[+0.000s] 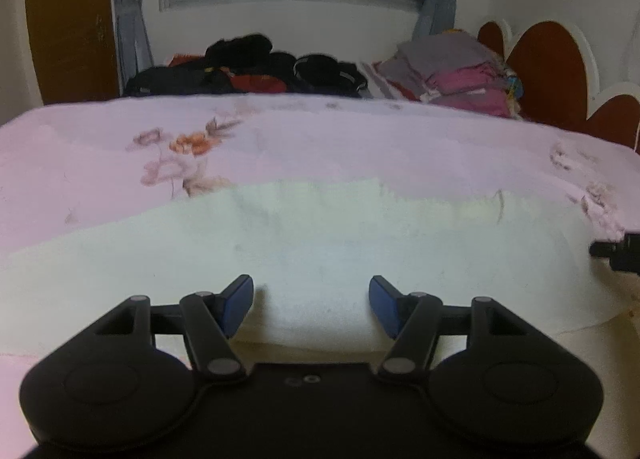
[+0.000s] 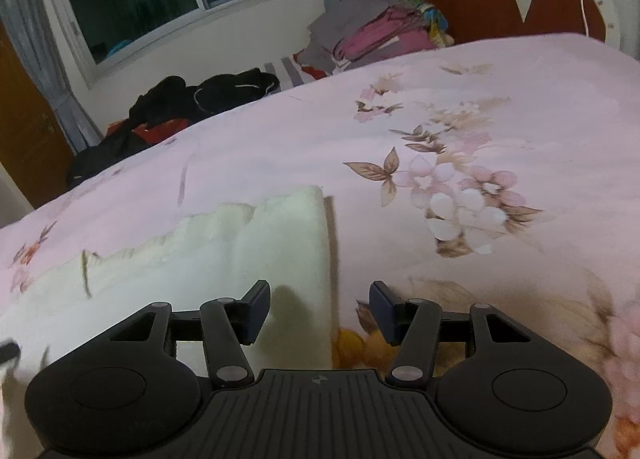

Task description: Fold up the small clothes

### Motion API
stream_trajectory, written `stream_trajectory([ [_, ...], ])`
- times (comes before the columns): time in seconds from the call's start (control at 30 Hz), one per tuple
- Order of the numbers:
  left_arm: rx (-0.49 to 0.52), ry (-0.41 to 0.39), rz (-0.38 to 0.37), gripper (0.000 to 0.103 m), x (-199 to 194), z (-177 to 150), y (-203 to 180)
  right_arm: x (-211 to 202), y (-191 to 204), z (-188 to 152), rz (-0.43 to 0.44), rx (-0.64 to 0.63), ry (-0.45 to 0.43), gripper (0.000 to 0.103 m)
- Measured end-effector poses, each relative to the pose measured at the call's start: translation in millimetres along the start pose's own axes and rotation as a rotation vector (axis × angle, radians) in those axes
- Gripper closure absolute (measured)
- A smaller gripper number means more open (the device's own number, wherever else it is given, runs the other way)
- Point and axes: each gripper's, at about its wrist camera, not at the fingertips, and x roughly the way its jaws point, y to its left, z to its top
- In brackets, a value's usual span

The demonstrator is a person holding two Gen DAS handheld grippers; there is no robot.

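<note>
Bed (image 2: 500,71), wide, under pale pink quilt printed with brown-and-pink blossoms: carries everything listed.

Cream-white small garment (image 1: 320,243), soft knit, already doubled over: lying flat on near part of quilt, ruffled far edge, folded thick right edge (image 2: 320,259) standing square.

Heap of black and red clothing (image 1: 248,67), far side by window; stack of grey and pink folded cloth (image 1: 460,71), by rust-red scalloped headboard. Both well apart from work.

Left tool (image 1: 311,307), black linkage, blue pads: apart, nothing between, over garment's middle.

Right tool (image 2: 319,311), same make: apart, empty, straddling garment's right edge.

Risks, as judgement: loose fold likely to spring open or slide on slick quilt if released layers are brushed; pinching quilt along with garment likely if next grasp goes too deep at right edge.
</note>
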Motion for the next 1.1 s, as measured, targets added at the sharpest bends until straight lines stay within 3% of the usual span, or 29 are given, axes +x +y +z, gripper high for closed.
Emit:
stream_trajectory([
  [0.17,-0.028,0.054,0.008,0.040,12,-7,9,25,-2,13,0.020,0.019,0.016,0.048],
  [0.27,-0.026,0.052,0.023,0.036,13,-10,12,31,3,14,0.016,-0.007,0.014,0.089],
  [0.3,-0.031,0.053,0.024,0.035,14,-10,13,30,5,14,0.005,-0.024,0.008,0.094],
  [0.4,-0.038,0.061,0.024,0.033,15,-8,14,30,4,7,-0.088,-0.078,-0.042,0.096],
  [0.5,-0.039,0.059,0.023,0.033,16,-9,15,29,2,8,-0.098,-0.066,-0.036,0.096],
  [0.77,-0.035,0.063,0.035,0.029,18,-9,16,3,31,6,-0.041,-0.145,-0.076,0.092],
  [0.83,-0.038,0.073,0.036,0.029,16,-6,16,8,41,-1,-0.029,-0.174,-0.041,0.065],
  [0.87,-0.045,0.080,0.033,0.029,14,-5,17,12,43,-6,-0.037,-0.189,-0.022,0.043],
  [0.97,-0.056,0.076,0.029,0.027,3,-4,22,12,45,-15,-0.063,-0.215,-0.013,0.043],
  [1.1,-0.084,0.077,0.036,0.026,-11,-7,35,-2,54,-16,-0.020,-0.183,-0.014,0.043],
])
